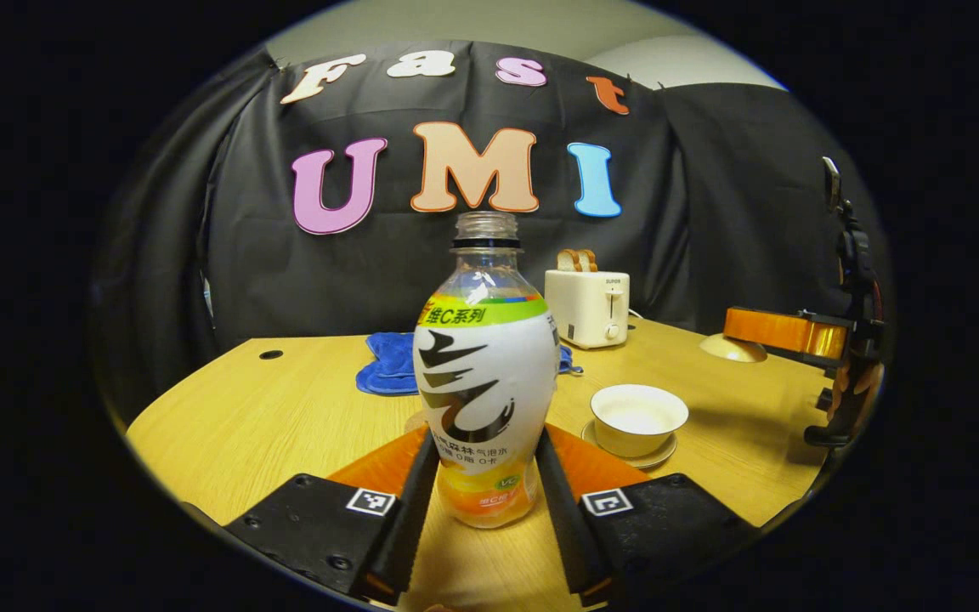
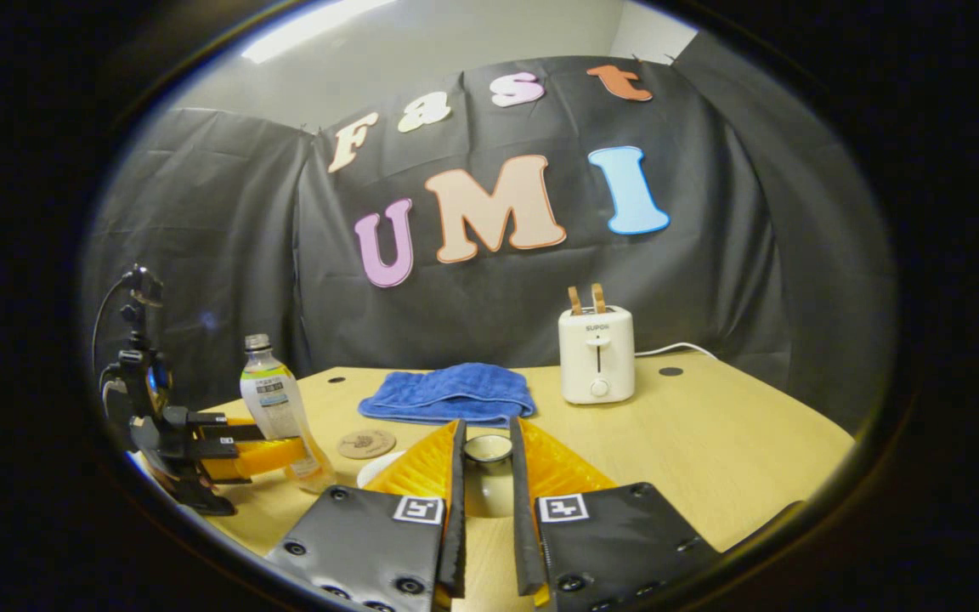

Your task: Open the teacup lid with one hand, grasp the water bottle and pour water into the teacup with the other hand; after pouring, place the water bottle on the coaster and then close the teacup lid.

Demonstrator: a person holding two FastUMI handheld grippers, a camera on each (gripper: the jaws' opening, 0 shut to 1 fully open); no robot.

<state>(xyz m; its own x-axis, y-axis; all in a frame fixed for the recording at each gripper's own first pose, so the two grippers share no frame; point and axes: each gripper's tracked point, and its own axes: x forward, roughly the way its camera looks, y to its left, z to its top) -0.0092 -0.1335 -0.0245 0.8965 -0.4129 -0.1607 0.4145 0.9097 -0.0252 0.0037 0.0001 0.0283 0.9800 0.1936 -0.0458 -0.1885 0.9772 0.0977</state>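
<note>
Wooden table (image 1: 285,408) edge near; bottle (image 1: 486,374) gripped, teacup (image 1: 637,418) beside.

Water bottle (image 1: 486,374) hides the coaster behind it in left gripper view and covers part of the blue towel (image 1: 383,364). Right claw (image 2: 487,476) fingers hide most of the teacup lid (image 2: 487,449); grip contact unclear. Teacup (image 2: 377,466) mostly blocked behind that claw. Coaster (image 2: 366,443) pattern too small to read.
</note>
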